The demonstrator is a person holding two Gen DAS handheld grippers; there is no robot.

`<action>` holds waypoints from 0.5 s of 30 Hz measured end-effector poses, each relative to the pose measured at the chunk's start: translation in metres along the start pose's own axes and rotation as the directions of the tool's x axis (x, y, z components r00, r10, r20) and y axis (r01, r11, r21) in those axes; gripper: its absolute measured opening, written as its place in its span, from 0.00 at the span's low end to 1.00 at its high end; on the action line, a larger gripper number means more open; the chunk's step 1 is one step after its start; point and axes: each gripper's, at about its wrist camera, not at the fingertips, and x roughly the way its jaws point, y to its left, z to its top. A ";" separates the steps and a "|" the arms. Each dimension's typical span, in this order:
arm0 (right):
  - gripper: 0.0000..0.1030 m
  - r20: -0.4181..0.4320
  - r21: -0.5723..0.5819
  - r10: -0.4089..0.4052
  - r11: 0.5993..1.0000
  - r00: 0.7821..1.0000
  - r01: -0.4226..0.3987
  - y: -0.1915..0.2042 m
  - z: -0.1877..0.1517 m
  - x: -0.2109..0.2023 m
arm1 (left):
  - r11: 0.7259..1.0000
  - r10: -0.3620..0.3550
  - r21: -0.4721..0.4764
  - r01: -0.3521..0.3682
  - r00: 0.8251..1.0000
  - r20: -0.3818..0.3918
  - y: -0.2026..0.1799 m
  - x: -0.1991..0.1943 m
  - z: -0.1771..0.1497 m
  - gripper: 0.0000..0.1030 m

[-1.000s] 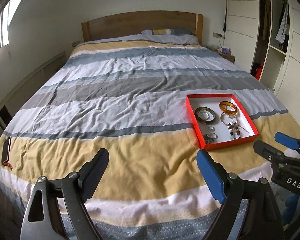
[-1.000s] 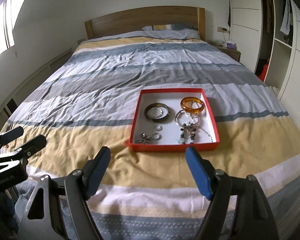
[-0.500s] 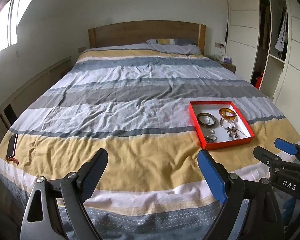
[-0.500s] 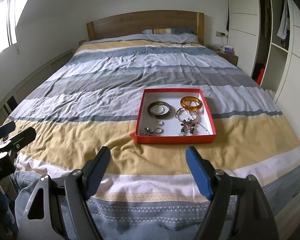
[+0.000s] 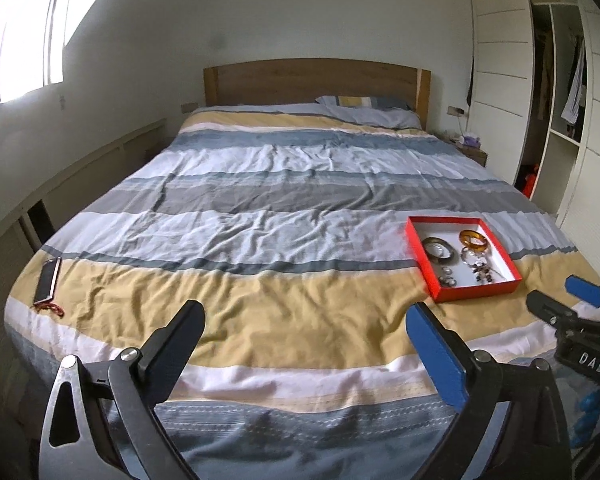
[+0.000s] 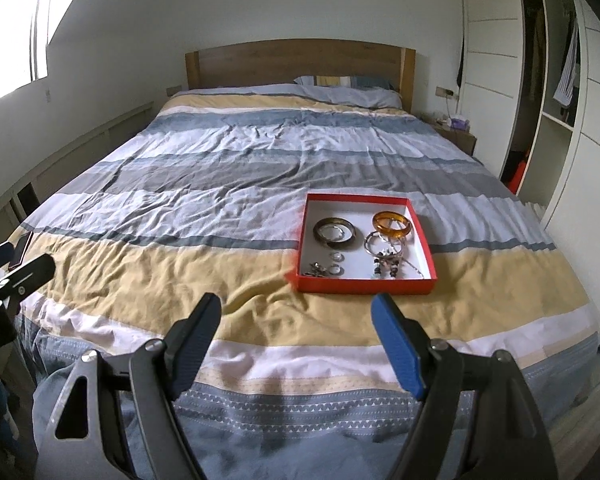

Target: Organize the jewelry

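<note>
A red tray (image 6: 366,289) sits on the striped duvet (image 6: 228,184), holding a dark bangle (image 6: 335,233), an amber bangle (image 6: 392,224) and small rings (image 6: 336,257) (beads too tangled to sort). The right gripper (image 6: 296,330) hangs wide apart, short of the tray.

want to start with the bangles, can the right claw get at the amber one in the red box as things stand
Probably yes. The right claw is open and holds nothing, and only bare duvet lies between it and the red box. The amber bangle sits uncovered at the far right corner, so the claw must reach over the nearer jewelry.
</note>
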 end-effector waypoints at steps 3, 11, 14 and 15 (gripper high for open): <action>0.74 0.007 -0.001 -0.016 1.000 1.000 0.016 0.002 -0.002 -0.002 | 1.000 0.010 0.001 -0.010 1.000 0.011 0.008 -0.005 -0.005 0.97; 0.74 -0.004 0.011 -0.052 0.999 0.999 0.052 0.001 -0.012 0.004 | 1.000 0.030 -0.006 -0.029 0.998 0.049 0.023 -0.015 -0.012 0.98; 0.74 -0.017 0.016 -0.062 0.998 0.998 0.062 -0.002 -0.018 0.008 | 0.999 0.035 -0.008 -0.035 0.998 0.054 0.025 -0.014 -0.013 0.99; 0.74 -0.024 0.021 -0.068 0.997 0.997 0.068 -0.005 -0.020 0.010 | 0.999 0.035 -0.008 -0.035 0.998 0.055 0.026 -0.013 -0.013 0.99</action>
